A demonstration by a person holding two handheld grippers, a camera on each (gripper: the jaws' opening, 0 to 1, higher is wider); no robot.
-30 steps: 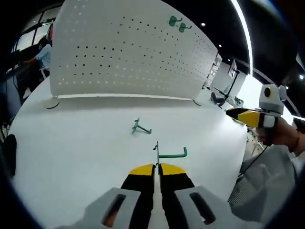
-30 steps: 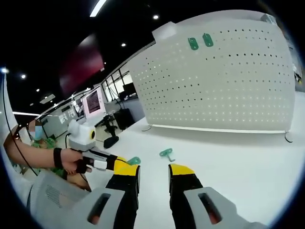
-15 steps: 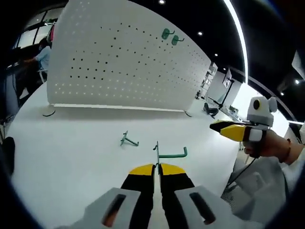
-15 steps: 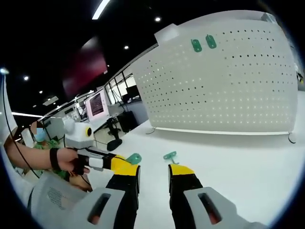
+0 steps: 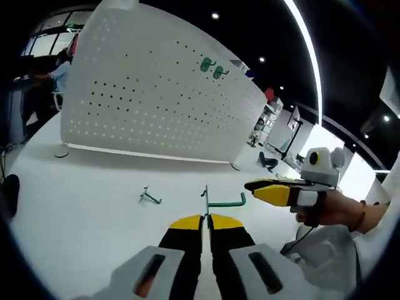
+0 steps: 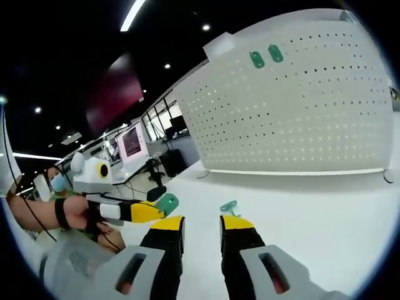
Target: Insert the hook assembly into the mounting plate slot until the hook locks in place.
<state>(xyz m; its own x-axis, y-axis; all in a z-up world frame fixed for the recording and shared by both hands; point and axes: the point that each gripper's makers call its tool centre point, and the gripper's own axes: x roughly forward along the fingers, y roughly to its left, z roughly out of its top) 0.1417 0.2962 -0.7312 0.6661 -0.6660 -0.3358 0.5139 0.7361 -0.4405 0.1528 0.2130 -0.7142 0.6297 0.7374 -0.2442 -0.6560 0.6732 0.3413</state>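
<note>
Hook in hand: a green hook (image 5: 222, 202) is gripped by the left gripper (image 5: 205, 220), whose jaws are clenched on its upright end; the bent arm sticks out to the right, held above the white surface (image 5: 81, 200).
Right gripper: the right gripper (image 6: 201, 224) is carried empty, its jaws parted with a clear gap between them; in the left gripper view it is seen at the right, in a person's hand (image 5: 328, 209).
Mounting plate: the white perforated board (image 5: 156, 100) stands upright at the far side of the surface, well apart from the held hook; two green hooks (image 5: 212, 66) are already seated near its top edge.
Spare hook: a loose green hook (image 5: 149, 197) lies on the surface, between the left gripper and the board.
Step in hand: judged to be the carry toward the board; insertion is not yet begun.
How to do it well: the hook's back end should be squared to the board face, lined up with a free hole and pushed straight in, then pressed until it seats; the clench should be kept firm so the hook is not twisted. The board and both hooks should be kept in sight.
</note>
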